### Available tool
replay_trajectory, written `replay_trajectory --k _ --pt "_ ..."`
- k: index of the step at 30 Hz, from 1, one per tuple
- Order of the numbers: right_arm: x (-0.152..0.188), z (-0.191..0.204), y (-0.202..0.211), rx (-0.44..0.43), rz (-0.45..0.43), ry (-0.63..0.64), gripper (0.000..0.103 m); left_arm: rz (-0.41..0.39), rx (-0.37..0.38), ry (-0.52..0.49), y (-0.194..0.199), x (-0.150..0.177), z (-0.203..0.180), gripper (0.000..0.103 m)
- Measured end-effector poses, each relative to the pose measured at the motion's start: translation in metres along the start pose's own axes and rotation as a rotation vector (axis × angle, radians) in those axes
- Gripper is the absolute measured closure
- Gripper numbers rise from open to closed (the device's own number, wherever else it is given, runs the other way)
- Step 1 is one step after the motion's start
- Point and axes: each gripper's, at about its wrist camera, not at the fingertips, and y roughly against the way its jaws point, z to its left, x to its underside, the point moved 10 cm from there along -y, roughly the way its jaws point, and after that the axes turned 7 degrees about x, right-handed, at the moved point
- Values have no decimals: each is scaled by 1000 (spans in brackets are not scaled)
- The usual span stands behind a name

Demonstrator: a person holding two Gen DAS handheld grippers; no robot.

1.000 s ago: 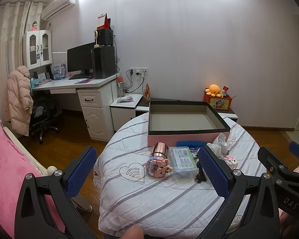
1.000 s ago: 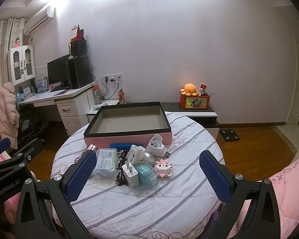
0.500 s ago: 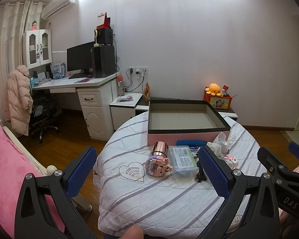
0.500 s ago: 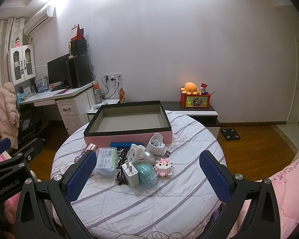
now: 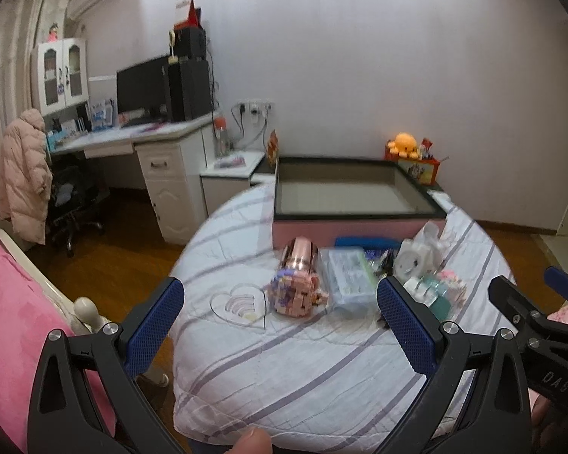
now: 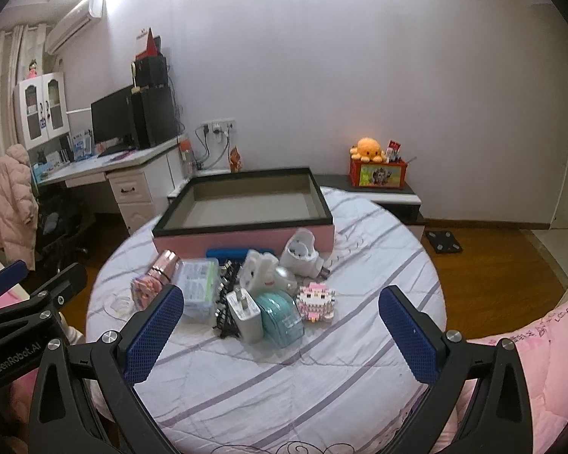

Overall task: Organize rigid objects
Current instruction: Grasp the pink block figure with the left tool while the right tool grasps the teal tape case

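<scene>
Bedroom, striped round table point(image 6: 322, 378) | both grippers, left gripper point(image 5: 280, 325) and right gripper point(image 6: 280, 333), spread wide, holding nothing | tip: grab the white plug charger point(image 6: 245, 314) at frame centre squarely; drop it in the pink open box point(image 6: 246, 240)

A soft, matt striped cloth point(image 6: 322, 370) covers the worktop. The rose-gold cylinder point(image 5: 298, 252) shines like polished metal. The charger point(image 6: 246, 312) is smooth white plastic. The box point(image 6: 246, 236) has matt pink walls. Each tool's fingers point(image 6: 153, 335) carry rough, dimpled blue pads. The floor point(image 6: 492, 272) is glossy wood.
</scene>
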Motion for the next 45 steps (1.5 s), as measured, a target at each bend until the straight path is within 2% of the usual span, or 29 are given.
replay_trajectory --k 6,10,16,18,25,27,32,35,38,39,44,45 --pt "26 -4 -45 -17 110 3 0 93 42 27 -43 26 4 0" --pt "37 -3 -62 -45 150 4 0 144 76 57 -67 41 8 0" --pt "51 -1 -91 -64 199 31 0 191 34 75 -96 53 28 0" --pt "54 0 -97 -70 205 37 7 201 26 79 -104 54 33 0" --pt "61 1 -112 -112 234 35 12 218 49 69 -119 50 33 0" --pt "59 3 -112 -131 230 33 22 218 59 68 -124 47 31 0" --pt "56 2 -122 -144 232 38 27 234 62 64 -135 45 28 0" --pt "55 2 -124 -167 235 36 37 247 85 72 -136 49 30 1" --pt "55 7 -122 -183 236 54 51 254 95 89 -137 54 34 10" --pt "54 10 -121 -187 231 65 53 252 82 91 -135 55 37 17" --pt "52 13 -125 -203 231 58 53 243 97 106 -133 53 40 24" --pt "52 14 -126 -209 235 58 55 240 100 109 -133 52 40 31"
